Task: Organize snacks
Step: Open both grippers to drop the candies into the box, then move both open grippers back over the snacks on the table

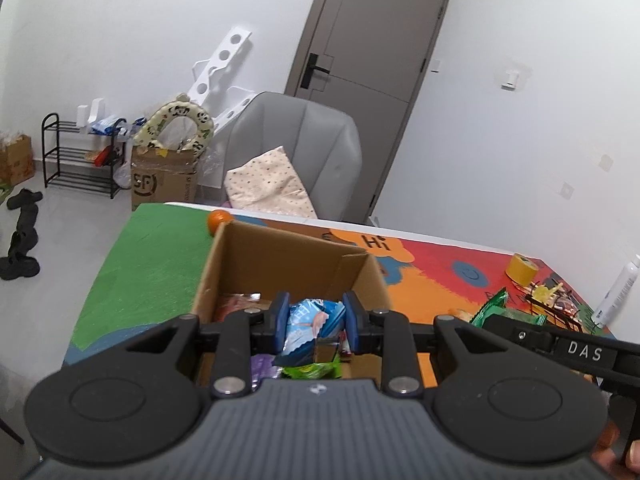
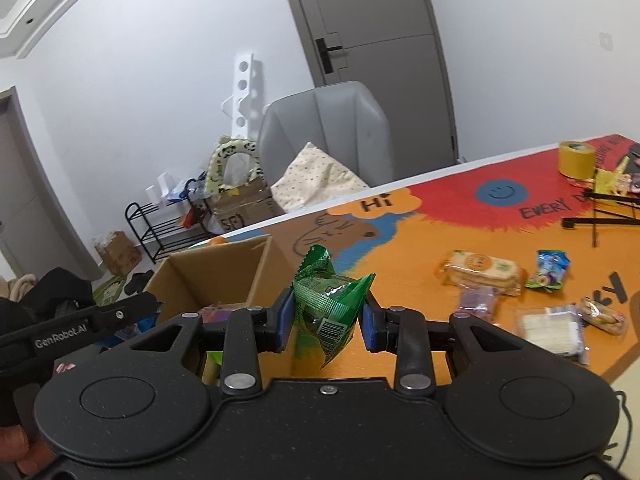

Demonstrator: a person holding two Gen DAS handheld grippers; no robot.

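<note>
An open cardboard box [image 1: 240, 264] stands on the colourful table mat; it also shows in the right wrist view [image 2: 224, 268]. My left gripper [image 1: 314, 322] is shut on a blue snack packet [image 1: 310, 326] and holds it over the box, above other packets inside, one green [image 1: 310, 370]. My right gripper [image 2: 328, 316] is shut on a green snack packet [image 2: 326, 300] and holds it above the table just right of the box. Several loose snacks lie on the table to the right: a cracker pack [image 2: 482, 270], a small blue packet [image 2: 550, 270], a white pack [image 2: 550, 326].
A yellow tape roll [image 2: 576, 159], a black wire rack [image 2: 600, 216] and a white bottle [image 1: 618, 292] stand at the table's far right. An orange [image 1: 219, 220] sits behind the box. A grey chair [image 1: 296, 148] stands beyond the table.
</note>
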